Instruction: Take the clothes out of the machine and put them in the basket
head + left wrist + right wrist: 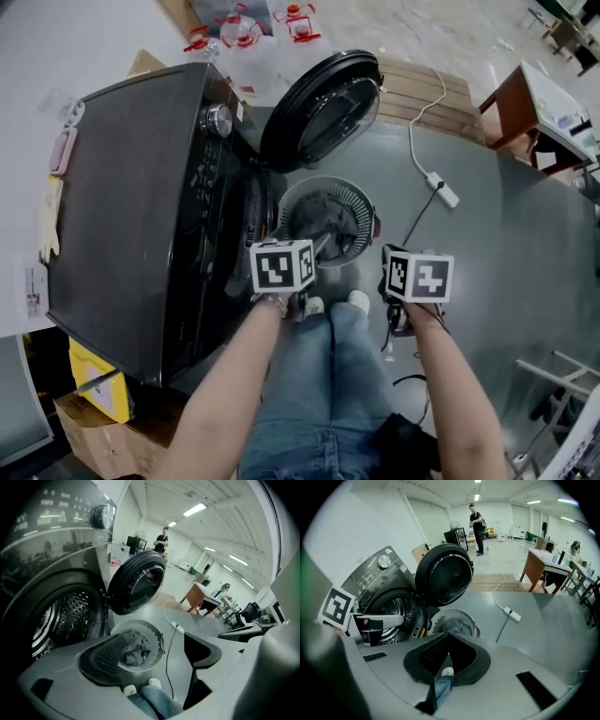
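Clothes: a dark grey crumpled bundle lies inside the basket, filling its middle. The basket is round, pale and slotted. It stands on the grey floor, just in front of the washing machine.

Washing machine: dark, front-loading. Its round door is swung fully open, to the side of the basket. The perforated steel drum is exposed; whether any garment lies inside cannot be told.

Left gripper: held above the basket and angled down toward it. Its fingers stand well apart with nothing between them; the basket and bundle show through the gap, well below.

Right gripper: held beside the left one, also angled down. Its fingers are pressed together, pad to pad, and grip nothing. The blue denim and pale shoe tip seen at their seam lie far beneath.

Operator: stands facing the basket, with pale shoes near its edge.

Surroundings: a white power strip with its cable lies on the floor, apart from the basket, on the side away from the machine. A person stands far back in the room.
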The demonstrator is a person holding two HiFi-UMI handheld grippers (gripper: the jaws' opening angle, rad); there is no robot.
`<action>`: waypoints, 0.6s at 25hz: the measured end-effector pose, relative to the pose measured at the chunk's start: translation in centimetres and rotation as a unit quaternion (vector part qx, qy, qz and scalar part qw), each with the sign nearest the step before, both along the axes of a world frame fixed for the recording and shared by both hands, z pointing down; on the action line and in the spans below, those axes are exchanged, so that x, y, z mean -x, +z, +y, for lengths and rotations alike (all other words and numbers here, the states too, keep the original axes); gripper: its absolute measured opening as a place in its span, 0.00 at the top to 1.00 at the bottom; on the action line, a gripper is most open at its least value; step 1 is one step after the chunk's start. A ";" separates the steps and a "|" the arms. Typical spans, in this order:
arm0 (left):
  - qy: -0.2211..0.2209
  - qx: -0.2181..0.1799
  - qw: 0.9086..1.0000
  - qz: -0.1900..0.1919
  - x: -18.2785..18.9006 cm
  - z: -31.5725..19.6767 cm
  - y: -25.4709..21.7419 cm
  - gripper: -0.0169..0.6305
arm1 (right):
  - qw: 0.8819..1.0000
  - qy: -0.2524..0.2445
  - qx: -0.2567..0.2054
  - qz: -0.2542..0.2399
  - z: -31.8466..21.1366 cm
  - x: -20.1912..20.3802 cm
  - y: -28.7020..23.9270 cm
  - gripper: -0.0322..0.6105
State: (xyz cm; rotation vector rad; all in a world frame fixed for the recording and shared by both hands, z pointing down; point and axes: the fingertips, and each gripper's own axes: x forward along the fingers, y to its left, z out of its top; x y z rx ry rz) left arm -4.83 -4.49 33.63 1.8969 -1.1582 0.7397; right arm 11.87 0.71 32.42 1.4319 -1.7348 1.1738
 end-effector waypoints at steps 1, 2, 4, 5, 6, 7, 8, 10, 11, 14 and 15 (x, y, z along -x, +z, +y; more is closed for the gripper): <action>-0.001 -0.002 1.000 -0.005 0.2 0.1 -0.9 0.33 | 1.000 0.002 -0.007 0.003 -0.2 0.0 -1.1 0.95; -0.002 -0.004 1.000 -0.006 0.4 0.3 -1.8 0.33 | 1.000 0.002 -0.013 0.004 -0.4 0.1 -2.2 0.95; -0.004 -0.009 1.000 -0.006 0.6 0.8 -3.7 0.34 | 1.000 -0.002 -0.024 0.002 -0.6 0.4 -4.2 0.95; -0.005 -0.012 1.000 -0.006 0.6 1.0 -4.6 0.34 | 1.000 -0.005 -0.031 0.001 -0.6 0.5 -5.1 0.95; -0.006 -0.015 1.000 -0.004 0.7 1.2 -5.4 0.34 | 0.999 -0.008 -0.037 0.002 -0.4 0.7 -5.9 0.95; -0.008 -0.018 1.000 -0.002 0.8 1.5 -6.2 0.34 | 0.999 -0.010 -0.042 0.002 -0.2 0.9 -6.6 0.95; -0.008 -0.020 1.000 0.000 0.9 1.7 -6.9 0.34 | 0.999 -0.012 -0.045 0.002 0.0 1.0 -7.3 0.95; -0.001 -0.022 1.000 -0.004 1.0 2.0 -8.1 0.34 | 0.999 -0.017 -0.050 0.001 0.3 1.4 -8.5 0.95; 0.006 -0.023 1.000 -0.010 1.1 2.2 -8.7 0.34 | 0.998 -0.022 -0.054 0.000 0.4 1.7 -9.3 0.95; 0.023 -0.035 0.999 -0.020 1.6 2.7 -10.4 0.34 | 0.997 -0.035 -0.073 -0.003 0.8 2.9 -11.9 0.95; 0.026 -0.038 0.999 -0.020 1.9 2.9 -10.8 0.34 | 0.996 -0.036 -0.077 -0.004 1.0 3.3 -12.6 0.95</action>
